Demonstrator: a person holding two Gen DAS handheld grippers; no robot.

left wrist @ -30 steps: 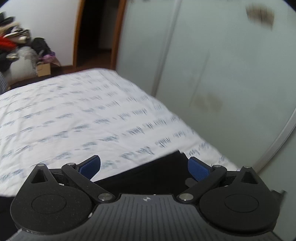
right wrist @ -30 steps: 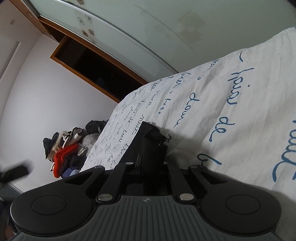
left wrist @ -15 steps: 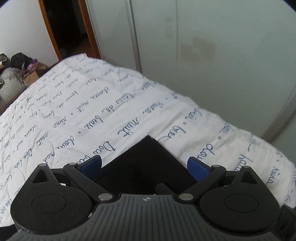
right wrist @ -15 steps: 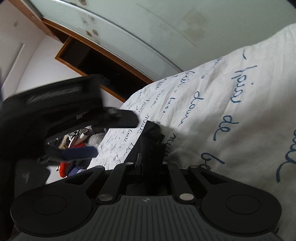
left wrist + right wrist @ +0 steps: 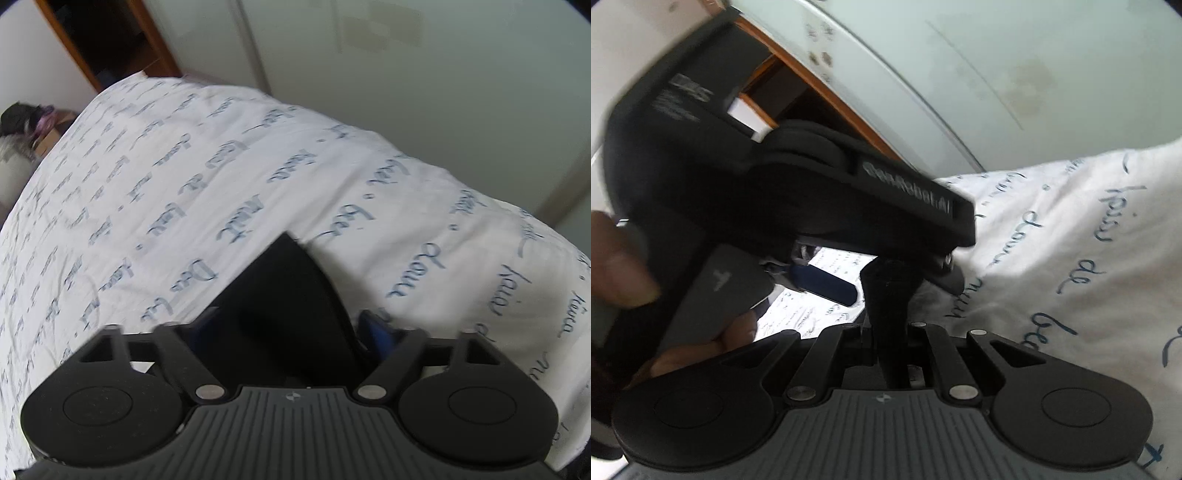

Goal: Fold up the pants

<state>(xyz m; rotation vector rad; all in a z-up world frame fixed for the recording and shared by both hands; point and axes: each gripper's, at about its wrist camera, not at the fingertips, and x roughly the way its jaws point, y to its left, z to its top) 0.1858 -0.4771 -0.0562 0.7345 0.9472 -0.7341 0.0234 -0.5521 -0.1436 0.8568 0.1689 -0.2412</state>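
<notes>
Black pants [image 5: 284, 295] lie on the white bed; one corner points away from me in the left wrist view. My left gripper [image 5: 291, 328] is open, its blue pads [image 5: 376, 334] on either side of the black cloth, low over it. My right gripper [image 5: 890, 332] is shut on a bunched fold of the pants [image 5: 888, 291], held upright. In the right wrist view the left gripper [image 5: 827, 284] shows from the side, close, with its blue pad [image 5: 823, 282] beside the fold.
The bed cover [image 5: 184, 192] is white with blue handwriting print. A pale wardrobe door [image 5: 406, 74] stands behind the bed. A dark doorway [image 5: 96, 40] and a pile of clothes [image 5: 22, 122] are at the far left.
My left gripper has swung in and come down over the pants' corner, close to the right gripper. The right gripper has kept its hold on the fold.
</notes>
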